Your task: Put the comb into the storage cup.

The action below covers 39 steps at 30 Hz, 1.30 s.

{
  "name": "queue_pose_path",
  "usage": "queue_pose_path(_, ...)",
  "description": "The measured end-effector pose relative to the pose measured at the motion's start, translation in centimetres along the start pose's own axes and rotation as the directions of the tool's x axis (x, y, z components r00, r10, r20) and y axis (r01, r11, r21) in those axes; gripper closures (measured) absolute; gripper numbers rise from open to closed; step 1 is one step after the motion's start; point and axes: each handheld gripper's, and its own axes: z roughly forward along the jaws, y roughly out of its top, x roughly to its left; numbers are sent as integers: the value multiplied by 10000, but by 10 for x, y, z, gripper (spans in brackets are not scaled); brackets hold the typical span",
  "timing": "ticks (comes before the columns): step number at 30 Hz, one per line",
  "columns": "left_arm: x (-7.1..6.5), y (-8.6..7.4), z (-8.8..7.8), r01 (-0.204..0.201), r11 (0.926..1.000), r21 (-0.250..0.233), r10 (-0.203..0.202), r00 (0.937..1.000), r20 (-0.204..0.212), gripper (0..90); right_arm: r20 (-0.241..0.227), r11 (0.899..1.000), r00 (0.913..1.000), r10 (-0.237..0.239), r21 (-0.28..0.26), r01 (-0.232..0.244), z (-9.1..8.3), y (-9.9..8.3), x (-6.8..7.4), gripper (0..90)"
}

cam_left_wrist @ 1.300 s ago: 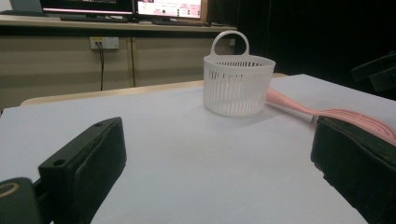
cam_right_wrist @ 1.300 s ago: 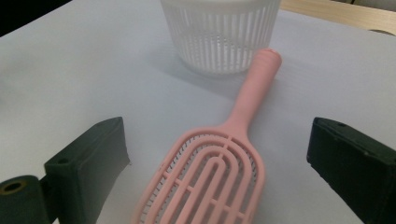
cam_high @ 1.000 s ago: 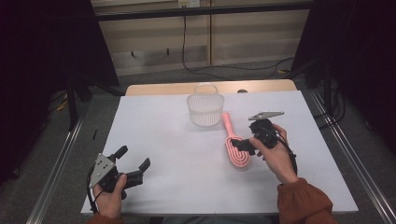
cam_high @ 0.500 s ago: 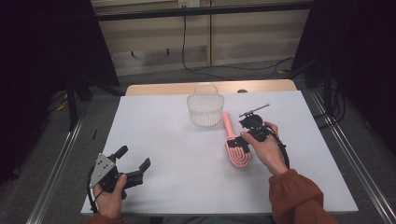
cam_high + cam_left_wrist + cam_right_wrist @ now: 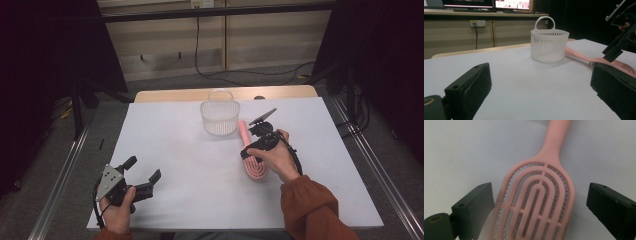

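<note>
The right tool [image 5: 539, 202] hangs spread over the pink brush [image 5: 539, 195], whose head lies on the tabletop [image 5: 200, 165] between its jaws, handle pointing ahead toward the basket [image 5: 220, 116]. The left tool [image 5: 142, 175] rests spread, well apart.

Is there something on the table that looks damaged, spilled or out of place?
Nothing stands out. The pink hairbrush lies flat and whole between the open right tongs, and the white basket stands upright beside its handle.
</note>
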Motion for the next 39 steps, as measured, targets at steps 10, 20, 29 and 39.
queue_pose_path(10, 0, 0, 0, 7, 10000, 13, -7, 10000, 24, 34, 155, 9979, 9995, 282, 573, -290, 15, 3, 5, 93)
queue_pose_path(20, 0, 0, 0, -2, 10000, 1, 2, 10000, 28, 34, 301, 9930, 9979, 574, 1013, -602, 25, 7, 8, 93)
queue_pose_path(29, 0, 0, 0, -38, 10000, 13, 38, 10000, 39, 34, 421, 9869, 9929, 1111, 1126, -1153, 26, 4, 9, 138)
queue_pose_path(39, 0, 0, 0, -29, 10000, 29, 29, 10000, 50, 34, 611, 9835, 9906, 1222, 1264, -1292, 33, 6, 12, 134)
